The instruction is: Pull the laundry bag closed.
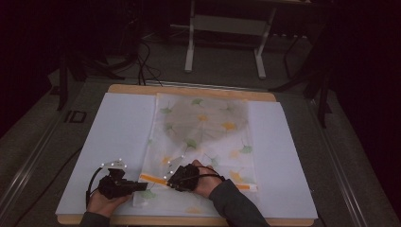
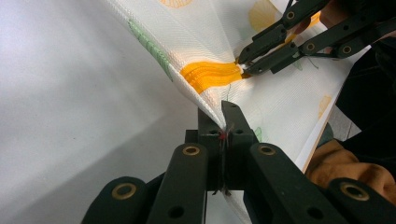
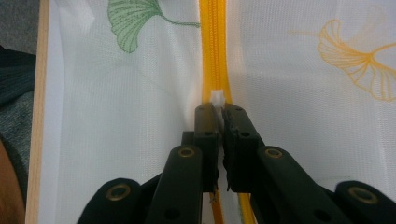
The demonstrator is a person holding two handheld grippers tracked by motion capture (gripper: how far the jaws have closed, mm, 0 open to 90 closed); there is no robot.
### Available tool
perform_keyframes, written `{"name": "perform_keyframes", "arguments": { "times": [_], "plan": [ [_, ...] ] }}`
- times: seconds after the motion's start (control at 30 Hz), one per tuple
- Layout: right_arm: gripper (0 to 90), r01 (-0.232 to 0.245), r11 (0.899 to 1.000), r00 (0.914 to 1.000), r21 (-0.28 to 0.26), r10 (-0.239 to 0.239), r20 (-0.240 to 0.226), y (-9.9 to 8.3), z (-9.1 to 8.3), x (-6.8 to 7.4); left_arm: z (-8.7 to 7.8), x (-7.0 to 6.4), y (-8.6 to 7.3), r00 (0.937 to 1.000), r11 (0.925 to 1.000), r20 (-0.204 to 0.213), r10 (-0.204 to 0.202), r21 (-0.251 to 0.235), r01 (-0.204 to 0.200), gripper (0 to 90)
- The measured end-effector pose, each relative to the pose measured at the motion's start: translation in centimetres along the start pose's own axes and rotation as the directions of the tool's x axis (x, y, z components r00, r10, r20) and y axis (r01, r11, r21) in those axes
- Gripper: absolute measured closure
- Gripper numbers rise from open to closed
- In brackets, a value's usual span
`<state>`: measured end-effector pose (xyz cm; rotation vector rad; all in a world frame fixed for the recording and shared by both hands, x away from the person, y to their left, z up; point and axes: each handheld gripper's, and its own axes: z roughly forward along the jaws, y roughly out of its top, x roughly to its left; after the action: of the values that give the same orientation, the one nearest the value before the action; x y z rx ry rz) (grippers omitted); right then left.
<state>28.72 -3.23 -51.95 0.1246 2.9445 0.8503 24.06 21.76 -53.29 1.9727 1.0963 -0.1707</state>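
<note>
My left tongs (image 2: 223,122) clenched the mesh bag's (image 2: 196,42) edge, while my right tongs (image 3: 218,111) pinched the white zipper pull (image 3: 217,97) at twelve o'clock.

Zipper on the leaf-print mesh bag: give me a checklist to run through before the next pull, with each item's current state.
1. Right gripper shut on the white zipper pull: ok.
2. Left gripper shut on the mesh bag edge: ok.
3. Fabric taut between the grippers: ok, in the left gripper view.
4. Orange zipper tape straight ahead of the pull: ok.
5. Bag on the white mat: ok.
6. Zipper teeth free of snags: cannot tell.
</note>
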Motion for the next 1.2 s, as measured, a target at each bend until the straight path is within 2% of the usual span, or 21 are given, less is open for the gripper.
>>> {"name": "perform_keyframes", "arguments": {
  "times": [1.2],
  "plan": [
    [85.5,0.005,0.999,0.9999,0.045,-0.006,0.014,-2.0,-1.4,-0.2,-0.2,0.1,0.0,1.0,1.0,-0.001,0.0,-0.005,0.0,88.4]
  ]
}}
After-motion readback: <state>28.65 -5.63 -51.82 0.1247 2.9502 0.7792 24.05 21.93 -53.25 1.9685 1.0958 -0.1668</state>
